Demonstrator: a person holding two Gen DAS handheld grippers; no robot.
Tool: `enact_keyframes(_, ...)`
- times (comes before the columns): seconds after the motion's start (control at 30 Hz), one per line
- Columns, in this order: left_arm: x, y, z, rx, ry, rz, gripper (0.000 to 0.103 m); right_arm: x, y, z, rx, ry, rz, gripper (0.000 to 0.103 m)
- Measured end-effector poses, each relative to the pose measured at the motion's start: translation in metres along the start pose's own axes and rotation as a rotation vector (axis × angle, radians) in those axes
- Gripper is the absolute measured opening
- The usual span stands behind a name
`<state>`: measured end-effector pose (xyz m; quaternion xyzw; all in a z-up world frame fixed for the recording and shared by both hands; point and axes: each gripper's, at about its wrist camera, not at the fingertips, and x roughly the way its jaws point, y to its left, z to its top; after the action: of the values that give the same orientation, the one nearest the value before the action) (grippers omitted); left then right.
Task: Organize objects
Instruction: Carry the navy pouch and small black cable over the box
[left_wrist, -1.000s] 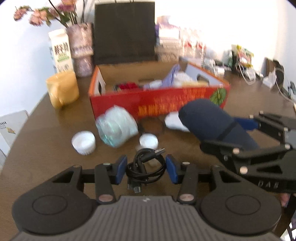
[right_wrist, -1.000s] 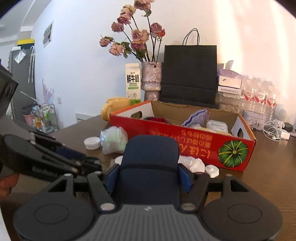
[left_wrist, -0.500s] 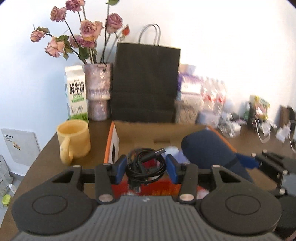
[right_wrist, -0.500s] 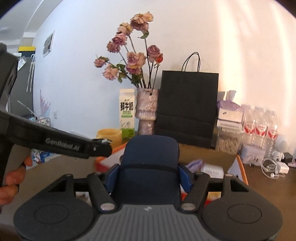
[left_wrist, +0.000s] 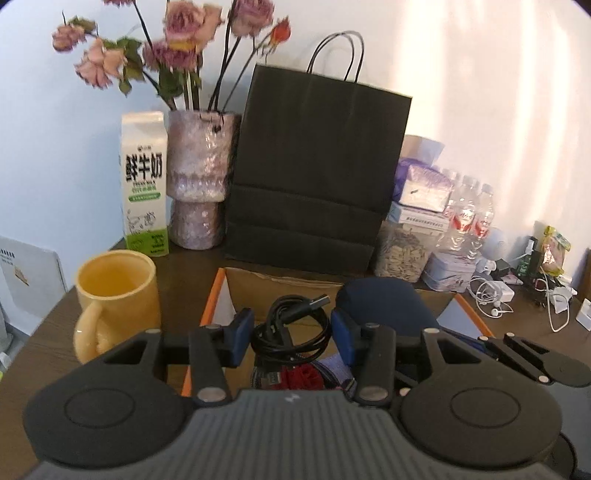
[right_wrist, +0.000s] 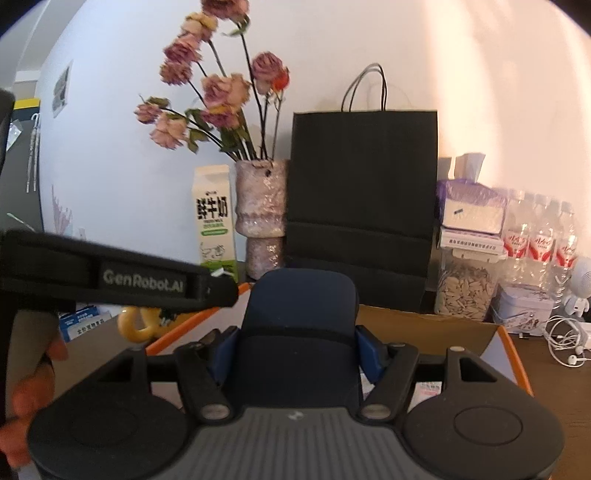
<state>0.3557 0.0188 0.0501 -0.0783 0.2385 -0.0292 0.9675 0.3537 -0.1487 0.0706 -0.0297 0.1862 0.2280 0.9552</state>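
A coiled black USB cable (left_wrist: 291, 328) sits between the blue pads of my left gripper (left_wrist: 291, 334), which is shut on it and holds it above the open cardboard box (left_wrist: 280, 288). A dark navy case (right_wrist: 301, 332) fills my right gripper (right_wrist: 299, 349), shut on its sides, also over the box (right_wrist: 421, 321). In the left wrist view the navy case (left_wrist: 384, 299) and the right gripper's fingers (left_wrist: 517, 350) show at the right. Red and purple items (left_wrist: 306, 376) lie inside the box. The left gripper's body (right_wrist: 122, 277) crosses the right wrist view, held by a hand (right_wrist: 37, 362).
On the brown table stand a yellow mug (left_wrist: 116, 295), a milk carton (left_wrist: 144, 184), a vase of dried roses (left_wrist: 199, 181) and a black paper bag (left_wrist: 317, 166) behind the box. Tissue boxes, water bottles (left_wrist: 469, 218), a seed jar and white cables (left_wrist: 495, 299) crowd the back right.
Both grippers have risen and moved forward with their loads, from in front of the red box to over its open top. The items on the table in front have dropped out of view.
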Motion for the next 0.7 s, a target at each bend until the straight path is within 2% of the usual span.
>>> enact_keyframes(0.23, 0.032, 0.010, -0.004, -0.015, 0.054, -0.013, 0.049, 0.028, -0.013, -0.006, 0.037, 0.058, 0.011, 0.067)
enact_keyframes(0.27, 0.032, 0.010, -0.005, -0.011, 0.053, -0.013, 0.060, 0.028, -0.014, -0.008, 0.040, 0.056, 0.006, 0.069)
enact_keyframes(0.3, 0.032, 0.010, -0.006, -0.010, 0.048, -0.011, 0.082, 0.028, -0.014, -0.009, 0.037, 0.056, -0.004, 0.079)
enact_keyframes(0.37, 0.029, 0.009, -0.008, -0.006, 0.016, 0.012, 0.101, 0.025, -0.015, -0.010, 0.037, 0.050, -0.023, 0.094)
enact_keyframes(0.4, 0.026, 0.007, -0.009, 0.004, -0.001, 0.025, 0.103, 0.023, -0.016, -0.010, 0.040, 0.045, -0.026, 0.099)
enact_keyframes(0.5, 0.019, 0.003, -0.009, 0.013, -0.020, 0.028, 0.103, 0.019, -0.016, -0.010, 0.040, 0.043, -0.033, 0.103)
enact_keyframes(0.7, 0.009, 0.004, -0.008, 0.001, -0.046, 0.030, 0.103, 0.011, -0.015, -0.010, 0.029, 0.026, -0.036, 0.103)
